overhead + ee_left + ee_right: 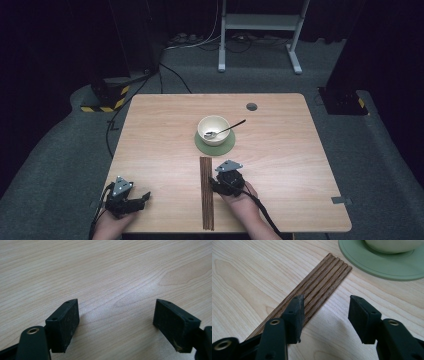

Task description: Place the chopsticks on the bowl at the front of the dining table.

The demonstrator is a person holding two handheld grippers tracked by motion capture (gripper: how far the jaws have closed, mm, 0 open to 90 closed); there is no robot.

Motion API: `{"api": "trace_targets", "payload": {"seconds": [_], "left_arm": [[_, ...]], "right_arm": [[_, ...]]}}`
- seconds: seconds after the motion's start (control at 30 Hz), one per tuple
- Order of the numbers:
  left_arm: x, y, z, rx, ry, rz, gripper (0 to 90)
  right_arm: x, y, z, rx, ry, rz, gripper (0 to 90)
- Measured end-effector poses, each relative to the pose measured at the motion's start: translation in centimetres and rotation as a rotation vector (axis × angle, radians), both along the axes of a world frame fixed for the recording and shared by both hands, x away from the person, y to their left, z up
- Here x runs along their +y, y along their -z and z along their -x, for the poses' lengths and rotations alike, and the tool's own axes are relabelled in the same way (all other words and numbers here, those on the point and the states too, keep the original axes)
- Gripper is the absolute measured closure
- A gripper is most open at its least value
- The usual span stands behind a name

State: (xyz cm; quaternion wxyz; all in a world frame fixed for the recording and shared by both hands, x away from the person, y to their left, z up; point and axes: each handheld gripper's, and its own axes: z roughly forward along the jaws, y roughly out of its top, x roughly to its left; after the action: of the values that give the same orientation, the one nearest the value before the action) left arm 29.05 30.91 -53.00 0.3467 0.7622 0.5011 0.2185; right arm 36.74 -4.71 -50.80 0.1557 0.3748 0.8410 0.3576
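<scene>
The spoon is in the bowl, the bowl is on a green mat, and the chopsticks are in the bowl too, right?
Not quite. The chopsticks lie flat on the table, in front of the mat, as the high view shows. The spoon is in the bowl, and the bowl sits on the green mat.

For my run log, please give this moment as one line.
right claw: open beside chopsticks | left claw: open, nothing between | spoon in bowl

Bowl (213,130) sits on coaster (215,146), chopsticks (206,192) lying just before it.
</scene>
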Motion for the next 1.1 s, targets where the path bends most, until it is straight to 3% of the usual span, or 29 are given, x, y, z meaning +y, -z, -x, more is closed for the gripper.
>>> {"api": "trace_targets", "payload": {"seconds": [0.37, 0.77, 1.1], "left_arm": [[0.0, 0.0, 0.0, -0.001, 0.002, 0.000, 21.0], [0.0, 0.0, 0.0, -0.002, -0.001, 0.006, 21.0], [0.0, 0.0, 0.0, 0.001, 0.006, -0.002, 21.0]], "right_arm": [[0.5, 0.4, -0.5, -0.006, 0.016, 0.008, 54.6], [0.7, 0.8, -0.6, 0.000, 0.007, 0.030, 55.7], [-0.4, 1.0, -0.5, 0.015, 0.010, 0.030, 63.4]]}}
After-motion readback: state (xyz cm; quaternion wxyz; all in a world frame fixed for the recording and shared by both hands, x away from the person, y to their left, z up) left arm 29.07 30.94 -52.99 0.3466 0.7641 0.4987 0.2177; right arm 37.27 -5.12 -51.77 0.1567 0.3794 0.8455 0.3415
